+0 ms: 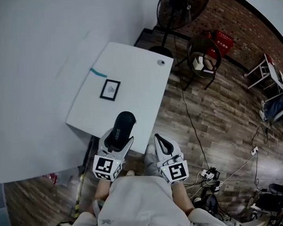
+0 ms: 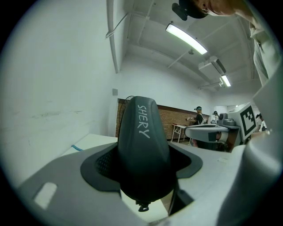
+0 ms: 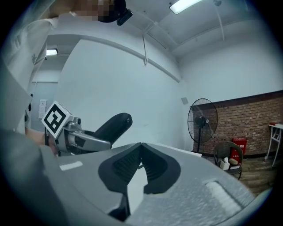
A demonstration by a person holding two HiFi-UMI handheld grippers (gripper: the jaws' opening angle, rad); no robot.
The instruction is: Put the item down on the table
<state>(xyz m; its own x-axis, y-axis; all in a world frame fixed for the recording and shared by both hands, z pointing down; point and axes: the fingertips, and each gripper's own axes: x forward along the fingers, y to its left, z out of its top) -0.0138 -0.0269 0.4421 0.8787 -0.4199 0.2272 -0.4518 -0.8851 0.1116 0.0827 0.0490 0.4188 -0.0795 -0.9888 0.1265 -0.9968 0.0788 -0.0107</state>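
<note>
My left gripper [image 1: 119, 135] is shut on a black oblong case [image 1: 120, 128] with white lettering, held just above the near edge of the white table [image 1: 134, 72]. In the left gripper view the black case [image 2: 142, 145] stands wedged between the two dark pads and fills the middle of the picture. To its right my right gripper [image 1: 162, 145] hovers past the table's near corner, its tips touching and nothing between them. The right gripper [image 3: 139, 148] appears shut in its own view, where the case [image 3: 114, 125] pokes up at the left.
On the table lie a small black-framed card [image 1: 109, 89], a strip of teal tape [image 1: 98, 72] and a small round dark object [image 1: 161, 62]. A white wall runs along the left. A fan [image 1: 181, 9], a round chair [image 1: 205, 54] and cables stand on the wooden floor.
</note>
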